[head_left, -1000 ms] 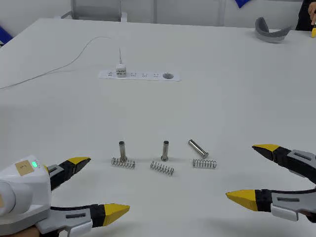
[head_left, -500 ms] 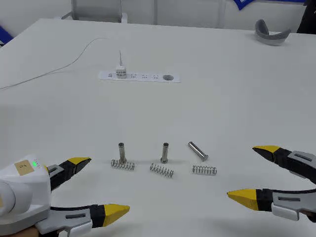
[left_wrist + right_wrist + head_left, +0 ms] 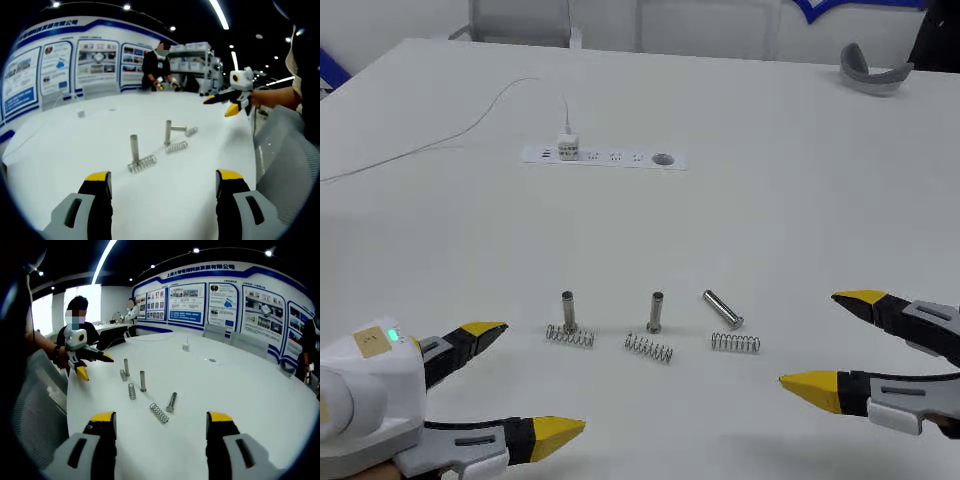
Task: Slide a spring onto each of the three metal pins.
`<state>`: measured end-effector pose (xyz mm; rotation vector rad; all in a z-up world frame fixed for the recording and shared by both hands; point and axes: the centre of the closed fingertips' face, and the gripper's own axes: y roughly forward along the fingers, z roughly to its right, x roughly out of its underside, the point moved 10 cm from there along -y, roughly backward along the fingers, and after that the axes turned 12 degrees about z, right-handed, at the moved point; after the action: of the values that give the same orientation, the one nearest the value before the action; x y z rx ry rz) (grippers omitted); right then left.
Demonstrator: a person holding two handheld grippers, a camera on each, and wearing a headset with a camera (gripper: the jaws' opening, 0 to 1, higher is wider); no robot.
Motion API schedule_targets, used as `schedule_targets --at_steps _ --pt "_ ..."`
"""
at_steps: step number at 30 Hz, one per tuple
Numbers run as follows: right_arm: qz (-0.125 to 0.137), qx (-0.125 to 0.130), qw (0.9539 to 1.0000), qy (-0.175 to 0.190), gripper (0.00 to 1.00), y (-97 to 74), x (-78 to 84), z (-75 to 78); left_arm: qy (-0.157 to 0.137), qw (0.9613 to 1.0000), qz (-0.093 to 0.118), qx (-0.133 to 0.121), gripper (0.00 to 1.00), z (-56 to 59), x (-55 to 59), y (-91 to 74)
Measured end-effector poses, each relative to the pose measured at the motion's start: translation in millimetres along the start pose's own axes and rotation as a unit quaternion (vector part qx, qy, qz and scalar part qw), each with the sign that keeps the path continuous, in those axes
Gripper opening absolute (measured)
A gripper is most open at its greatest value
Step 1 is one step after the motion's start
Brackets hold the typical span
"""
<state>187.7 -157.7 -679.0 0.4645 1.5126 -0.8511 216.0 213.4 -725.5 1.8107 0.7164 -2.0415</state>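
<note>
Two metal pins stand upright on the white table, the left pin (image 3: 567, 310) and the middle pin (image 3: 656, 311). A third pin (image 3: 722, 308) lies on its side to their right. In front of each pin lies a loose spring: left spring (image 3: 569, 337), middle spring (image 3: 648, 348), right spring (image 3: 735, 343). My left gripper (image 3: 525, 380) is open near the front left, apart from them, with nothing between its jaws. My right gripper (image 3: 832, 340) is open at the front right, also holding nothing. The left gripper view has the nearest pin (image 3: 134, 148) and spring (image 3: 142, 163) ahead.
A white power strip (image 3: 605, 157) with a plug and a cable trailing left lies mid-table. A grey curved object (image 3: 873, 68) rests at the far right edge. A chair (image 3: 520, 20) stands behind the table. A person (image 3: 159, 70) stands beyond the table's far end.
The head camera has tilted slightly. Pins, springs and both open grippers keep their places on the table.
</note>
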Motion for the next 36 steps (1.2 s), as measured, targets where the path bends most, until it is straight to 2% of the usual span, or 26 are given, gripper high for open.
schedule_targets --at_steps 12,18,36 --pt "-0.009 0.008 0.9999 -0.005 0.66 8.0 -9.5 6.9 -0.002 1.0 0.003 0.0 0.86 1.1 -0.3 0.1" --pt "-0.023 0.015 0.9996 -0.009 0.6 14.0 -12.6 11.2 -0.002 1.0 0.004 0.0 0.86 2.2 0.6 0.1" --pt "-0.065 0.013 0.9976 -0.023 0.47 42.5 -21.8 17.1 -0.004 1.0 0.004 -0.001 0.85 3.5 0.3 0.0"
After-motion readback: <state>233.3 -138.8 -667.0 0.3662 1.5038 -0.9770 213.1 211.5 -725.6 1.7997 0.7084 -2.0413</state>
